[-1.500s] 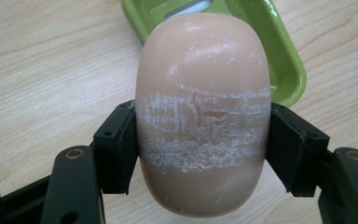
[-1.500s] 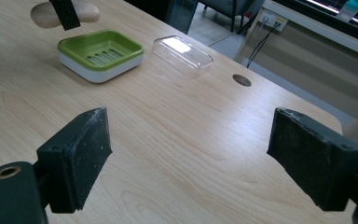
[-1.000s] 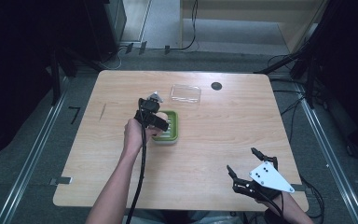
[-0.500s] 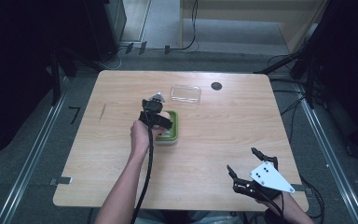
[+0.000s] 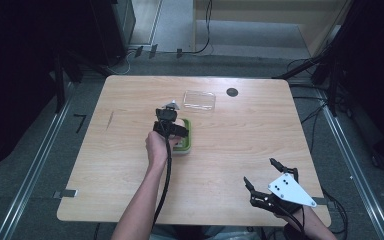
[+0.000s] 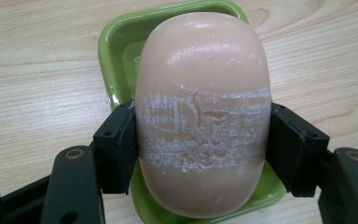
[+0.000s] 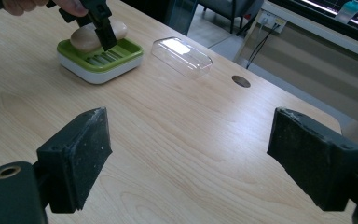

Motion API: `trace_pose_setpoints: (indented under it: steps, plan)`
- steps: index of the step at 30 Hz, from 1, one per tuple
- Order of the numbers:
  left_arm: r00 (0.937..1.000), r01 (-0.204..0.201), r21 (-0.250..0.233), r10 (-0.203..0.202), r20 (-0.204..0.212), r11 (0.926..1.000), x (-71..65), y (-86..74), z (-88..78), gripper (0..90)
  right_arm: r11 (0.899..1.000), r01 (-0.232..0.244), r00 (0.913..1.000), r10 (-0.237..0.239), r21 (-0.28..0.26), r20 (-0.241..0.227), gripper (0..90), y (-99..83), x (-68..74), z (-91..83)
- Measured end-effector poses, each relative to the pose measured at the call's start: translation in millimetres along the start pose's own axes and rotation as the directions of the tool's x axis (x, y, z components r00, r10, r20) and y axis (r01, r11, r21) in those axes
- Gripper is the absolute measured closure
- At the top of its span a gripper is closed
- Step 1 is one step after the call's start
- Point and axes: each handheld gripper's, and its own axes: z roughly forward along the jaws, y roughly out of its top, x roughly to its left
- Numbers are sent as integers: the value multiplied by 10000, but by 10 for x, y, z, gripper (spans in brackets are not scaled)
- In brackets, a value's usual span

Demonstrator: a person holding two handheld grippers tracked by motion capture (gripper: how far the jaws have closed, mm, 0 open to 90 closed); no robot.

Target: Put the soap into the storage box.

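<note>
Left gripper (image 6: 200, 140): your jaws are clamped on the soap bar (image 6: 203, 112), one pad on each long side (white scuffing where they press).
Soap bar: between your left jaws, directly over the green soap dish (image 6: 121, 51).
Right gripper (image 7: 191, 154): your jaws stand wide apart, nothing between them.
Clear lid (image 7: 182, 56): ahead of your right gripper, just beside the dish.
Table (image 5: 260, 145): light wood.
</note>
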Motion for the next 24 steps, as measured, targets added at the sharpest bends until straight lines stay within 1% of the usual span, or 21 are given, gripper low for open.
trace_pose_setpoints:
  steps: [3,4,8,9,10,12,14,15,17,21,24]
  plan:
    - [10000,17,-48,-17,-19,10000,-20,-2,28,340,10000,-5,10000,5,-11,18,131,0,0,2]
    - [9999,13,-64,-14,-106,10000,-29,-2,39,340,10000,-1,10000,1,-13,22,131,0,1,3]
    - [9999,101,-67,-101,-60,9999,-24,-7,66,340,10000,-11,10000,11,-17,10,131,-1,-1,1]
    - [9998,194,-122,-195,-39,9997,-23,-9,76,340,10000,-11,10000,11,-17,10,131,-1,-1,1]
    - [9997,208,-128,-209,-102,9997,-22,-10,84,340,10000,-5,10000,5,-17,9,131,-2,-1,1]
    - [9996,278,-158,-278,-26,9995,-22,-13,99,340,10000,14,10000,-14,-14,19,131,-2,1,0]
    - [9997,240,-146,-241,-94,9996,-33,-16,111,340,10000,21,10000,-21,-14,10,131,-2,-1,-2]
    - [9997,249,-129,-250,-60,9996,-33,-17,118,340,10000,18,10000,-18,-21,12,131,-3,-2,-3]
    - [9997,193,-132,-196,-166,9997,-47,-21,134,340,10000,21,10000,-21,-18,10,131,-2,0,-3]
    - [9995,271,-192,-274,-147,9994,-58,-29,159,340,10000,21,10000,-21,-26,18,131,-3,-3,-3]
    - [9994,249,-160,-253,-242,9996,-59,-34,174,339,10000,23,10000,-23,-23,13,131,-3,-3,-2]
